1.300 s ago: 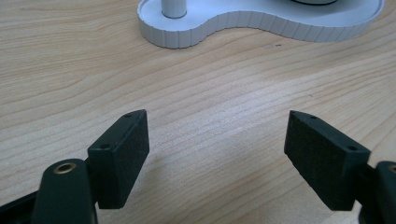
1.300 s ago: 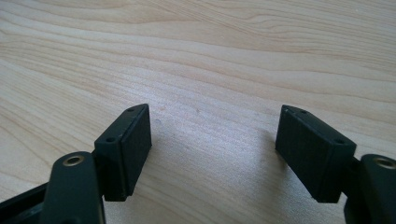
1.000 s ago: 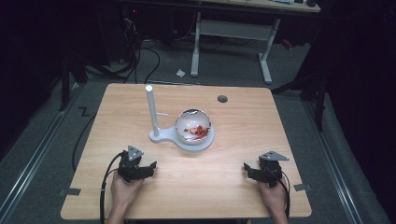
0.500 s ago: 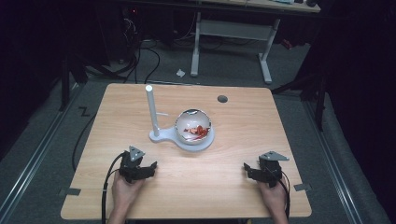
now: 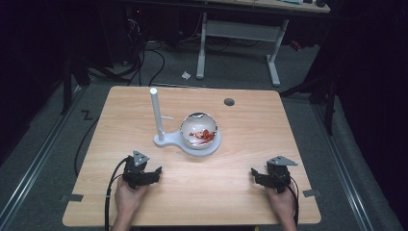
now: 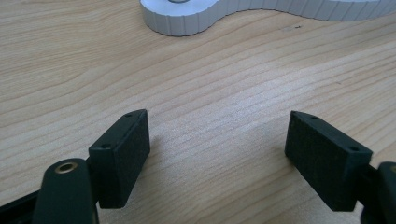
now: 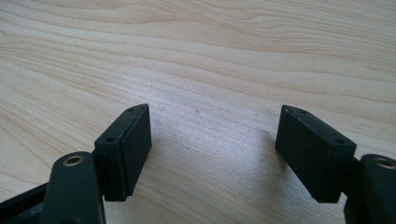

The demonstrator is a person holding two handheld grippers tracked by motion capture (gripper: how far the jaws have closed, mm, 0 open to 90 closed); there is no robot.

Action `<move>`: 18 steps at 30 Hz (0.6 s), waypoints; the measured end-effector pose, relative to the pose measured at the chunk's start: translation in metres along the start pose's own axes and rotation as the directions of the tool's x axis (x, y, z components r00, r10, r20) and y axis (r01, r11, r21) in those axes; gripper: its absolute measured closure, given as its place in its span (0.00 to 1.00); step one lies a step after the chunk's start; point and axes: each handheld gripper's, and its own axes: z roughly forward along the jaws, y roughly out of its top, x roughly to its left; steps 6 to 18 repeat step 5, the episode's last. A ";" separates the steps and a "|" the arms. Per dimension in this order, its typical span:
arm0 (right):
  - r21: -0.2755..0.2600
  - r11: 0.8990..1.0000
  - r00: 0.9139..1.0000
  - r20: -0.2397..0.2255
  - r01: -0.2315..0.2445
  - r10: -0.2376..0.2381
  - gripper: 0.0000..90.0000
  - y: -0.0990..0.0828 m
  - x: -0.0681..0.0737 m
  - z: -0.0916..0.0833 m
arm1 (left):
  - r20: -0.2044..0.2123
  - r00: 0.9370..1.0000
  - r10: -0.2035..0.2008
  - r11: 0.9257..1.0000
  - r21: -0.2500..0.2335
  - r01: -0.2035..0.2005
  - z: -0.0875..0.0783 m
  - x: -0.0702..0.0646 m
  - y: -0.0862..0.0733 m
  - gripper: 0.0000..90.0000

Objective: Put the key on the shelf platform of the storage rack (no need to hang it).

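A white stand (image 5: 166, 141) with an upright white post (image 5: 156, 110) sits at the middle of the wooden table (image 5: 240, 125). On its round base rests a shiny bowl (image 5: 199, 131) with something red (image 5: 206, 137) inside. My left gripper (image 5: 150, 174) rests near the table's front left, open, with bare wood between its jaws (image 6: 217, 140). The ribbed rim of the stand (image 6: 187, 21) lies ahead of it. My right gripper (image 5: 257, 176) rests at the front right, also open over bare wood (image 7: 212, 135).
A dark round hole (image 5: 229, 101) marks the table's far side. Cables (image 5: 108, 192) trail from the left gripper over the front edge. Another table's white legs (image 5: 274, 57) stand on the floor behind, with more cables (image 5: 144, 53) nearby.
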 end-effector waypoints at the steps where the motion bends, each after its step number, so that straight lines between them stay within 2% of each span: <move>1: 0.000 1.000 1.000 0.000 0.000 0.000 0.30 0.000 0.000 0.000 | 0.001 1.000 -0.002 1.000 -0.001 0.002 0.000 0.000 0.000 0.25; 18: 0.000 1.000 1.000 0.000 0.000 0.000 0.30 0.000 0.000 0.000 | -0.002 1.000 -0.008 1.000 -0.003 0.008 -0.001 0.001 0.000 0.27</move>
